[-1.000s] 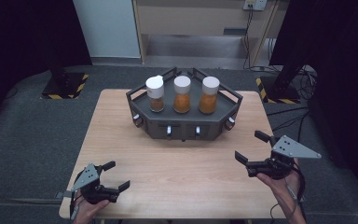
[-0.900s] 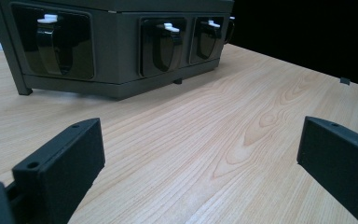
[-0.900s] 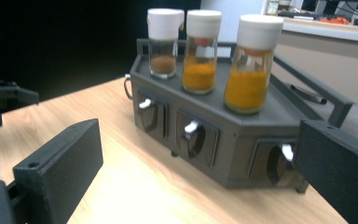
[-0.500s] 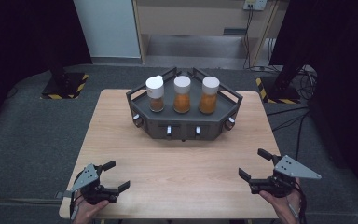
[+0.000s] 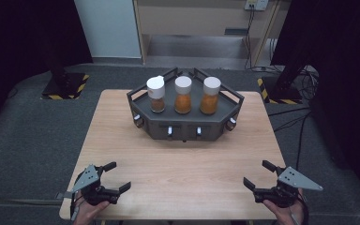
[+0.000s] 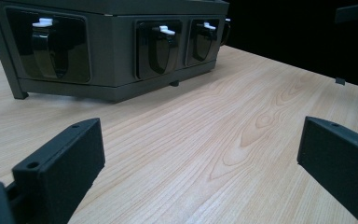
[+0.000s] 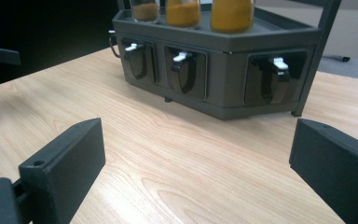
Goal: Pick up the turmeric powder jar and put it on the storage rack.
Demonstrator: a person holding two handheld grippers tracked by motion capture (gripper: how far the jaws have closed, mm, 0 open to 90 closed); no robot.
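Three white-capped spice jars (image 5: 183, 95) stand in a row on a dark rack (image 5: 185, 123) at the desk's (image 5: 187, 164) far middle, straight ahead of and well apart from the empty, wide-open left gripper (image 5: 113, 176) and right gripper (image 5: 258, 174), roughly equidistant at the near corners, dark room beyond.

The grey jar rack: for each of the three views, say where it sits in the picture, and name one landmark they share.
High view: the grey jar rack sits centre, at the table's far side.
Left gripper view: upper left.
Right gripper view: upper centre to right.
Shared landmark: the white levers on its front.
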